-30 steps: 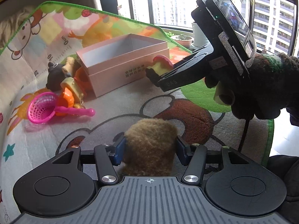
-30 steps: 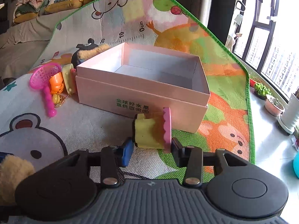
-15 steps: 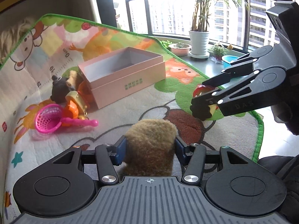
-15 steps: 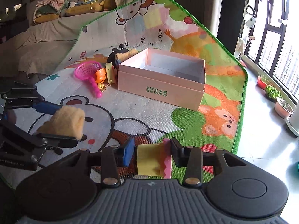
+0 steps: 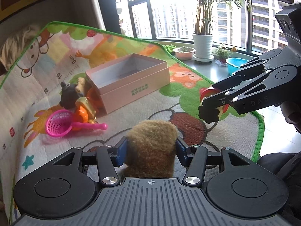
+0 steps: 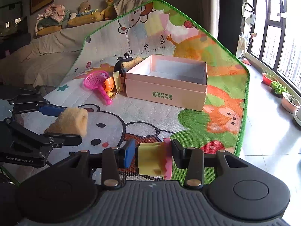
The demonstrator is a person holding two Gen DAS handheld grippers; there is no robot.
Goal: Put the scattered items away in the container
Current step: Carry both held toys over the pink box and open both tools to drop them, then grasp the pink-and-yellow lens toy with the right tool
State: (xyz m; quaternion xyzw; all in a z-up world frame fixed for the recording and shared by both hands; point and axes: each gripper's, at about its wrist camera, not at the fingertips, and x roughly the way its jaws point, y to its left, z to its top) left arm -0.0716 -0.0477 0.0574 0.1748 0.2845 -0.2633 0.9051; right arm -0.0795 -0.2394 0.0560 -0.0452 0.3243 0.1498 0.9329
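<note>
A: What is seen nearest, and how much room is left for moving?

B: A brown plush piece [image 5: 150, 150] is pinched between the blue pads of the left gripper [image 5: 151, 151], above the play mat [image 5: 131, 116]. A yellow toy with a pink scalloped edge [image 6: 154, 158] is clamped in the right gripper [image 6: 153, 154], also held clear of the mat. Between both grippers and the pink box [image 6: 165, 86], an open stretch of printed mat is left bare. To the right of the box, the mat's green border [image 6: 244, 101] is met by bare floor [image 6: 263, 131] under the windows.

A: What else is found around the box?

B: Against the box's left side a cluster is piled: an orange toy [image 5: 82, 113], a cream-coloured toy [image 6: 117, 82] leaning on the box wall, a black plush figure [image 5: 68, 96] behind them, and a pink toy sieve [image 5: 60, 125] lying slightly further left, its handle pointed toward the grippers. Beyond the box the mat is curled up against a sofa. Potted plants [image 5: 203, 45] and a blue basin [image 5: 235, 65] are lined up by the window, right of the box.

A: And the box relative to the grippers?

B: It is placed ahead of both, well apart, open-topped, and its visible interior is seen empty.
</note>
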